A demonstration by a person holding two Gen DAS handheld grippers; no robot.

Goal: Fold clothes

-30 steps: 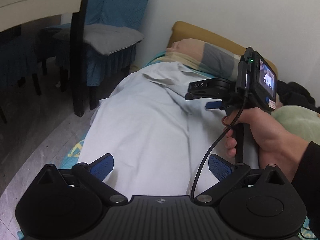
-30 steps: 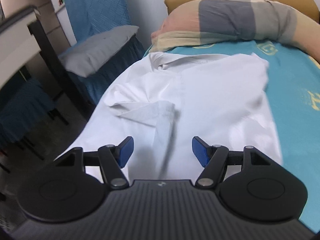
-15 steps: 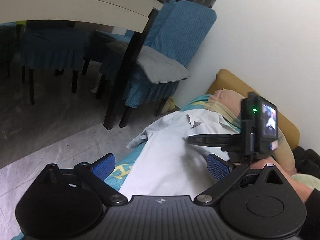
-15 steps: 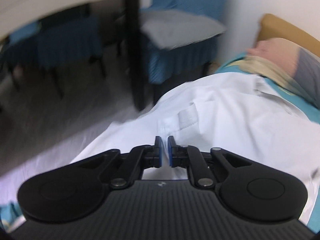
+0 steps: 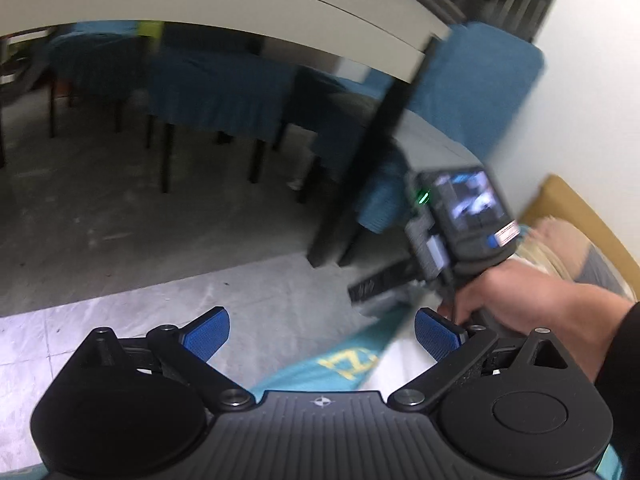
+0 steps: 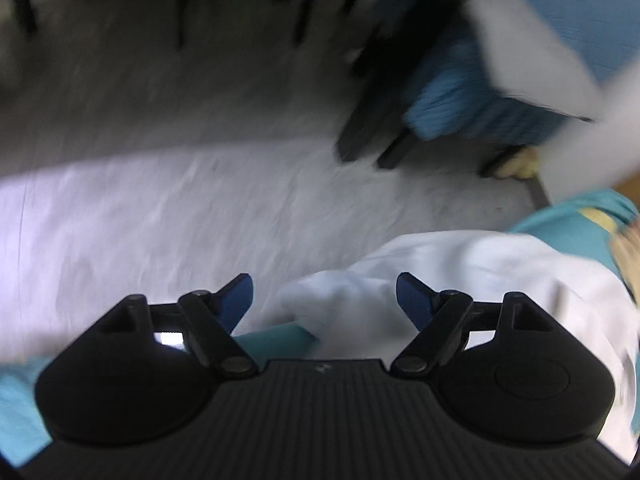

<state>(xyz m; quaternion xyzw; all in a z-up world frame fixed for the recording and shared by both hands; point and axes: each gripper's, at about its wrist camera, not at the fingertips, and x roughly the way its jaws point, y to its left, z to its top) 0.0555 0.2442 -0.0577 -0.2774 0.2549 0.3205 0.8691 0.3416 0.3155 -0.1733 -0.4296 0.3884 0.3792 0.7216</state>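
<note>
Both grippers, left gripper [image 5: 322, 334] and right gripper [image 6: 324, 300], gaped empty; the white shirt [image 6: 460, 280] bunched beyond the right fingers risked sliding floorward.

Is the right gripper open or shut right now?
Open: the right gripper has its blue pads wide apart above the white shirt.
</note>
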